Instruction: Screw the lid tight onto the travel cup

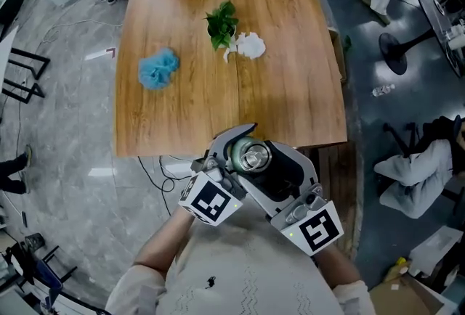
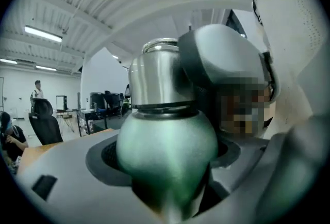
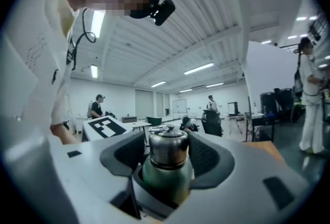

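The travel cup point(image 1: 251, 156) is held in the air close to the person's chest, off the table, and the head view looks down on its silver lid. In the left gripper view the green cup body point(image 2: 165, 145) fills the space between the jaws, with the silver lid point(image 2: 160, 76) above it. My left gripper point(image 2: 165, 166) is shut on the green body. My right gripper point(image 3: 166, 161) closes its dark pads point(image 3: 206, 158) around the silver lid point(image 3: 166, 146), with the green body point(image 3: 165, 179) below. The right gripper's grey jaw presses against the lid in the left gripper view.
A wooden table point(image 1: 290, 88) lies ahead with a blue fluffy ball point(image 1: 158, 68), a small green plant point(image 1: 221, 22) and a white object point(image 1: 251, 46). Cables run on the floor by the table's near edge. Office chairs and people stand around the room.
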`<action>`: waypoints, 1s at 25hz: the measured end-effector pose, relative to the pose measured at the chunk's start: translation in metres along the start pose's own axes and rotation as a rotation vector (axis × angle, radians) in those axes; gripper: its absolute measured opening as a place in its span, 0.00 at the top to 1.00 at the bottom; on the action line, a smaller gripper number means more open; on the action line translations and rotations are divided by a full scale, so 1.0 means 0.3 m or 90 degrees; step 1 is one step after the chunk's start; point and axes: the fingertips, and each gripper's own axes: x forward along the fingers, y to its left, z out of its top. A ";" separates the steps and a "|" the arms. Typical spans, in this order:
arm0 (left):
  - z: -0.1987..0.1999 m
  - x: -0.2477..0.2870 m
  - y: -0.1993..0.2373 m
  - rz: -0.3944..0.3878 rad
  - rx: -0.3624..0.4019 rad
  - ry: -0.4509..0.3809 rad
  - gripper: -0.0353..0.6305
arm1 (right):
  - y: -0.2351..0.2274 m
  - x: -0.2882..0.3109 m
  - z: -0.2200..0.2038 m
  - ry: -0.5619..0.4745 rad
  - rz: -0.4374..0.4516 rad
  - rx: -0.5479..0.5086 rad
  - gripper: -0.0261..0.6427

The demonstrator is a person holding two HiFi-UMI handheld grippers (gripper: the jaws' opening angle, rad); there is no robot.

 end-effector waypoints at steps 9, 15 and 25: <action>0.060 -0.100 -0.219 -0.320 0.034 -0.041 0.34 | 0.125 -0.121 0.035 0.068 0.456 -0.102 0.57; 0.047 -0.065 -0.085 -0.150 0.024 -0.029 0.34 | 0.073 -0.027 0.051 0.004 0.286 -0.083 0.60; 0.046 -0.049 0.020 -0.007 -0.014 -0.047 0.34 | 0.044 -0.003 -0.010 0.014 0.101 -0.058 0.59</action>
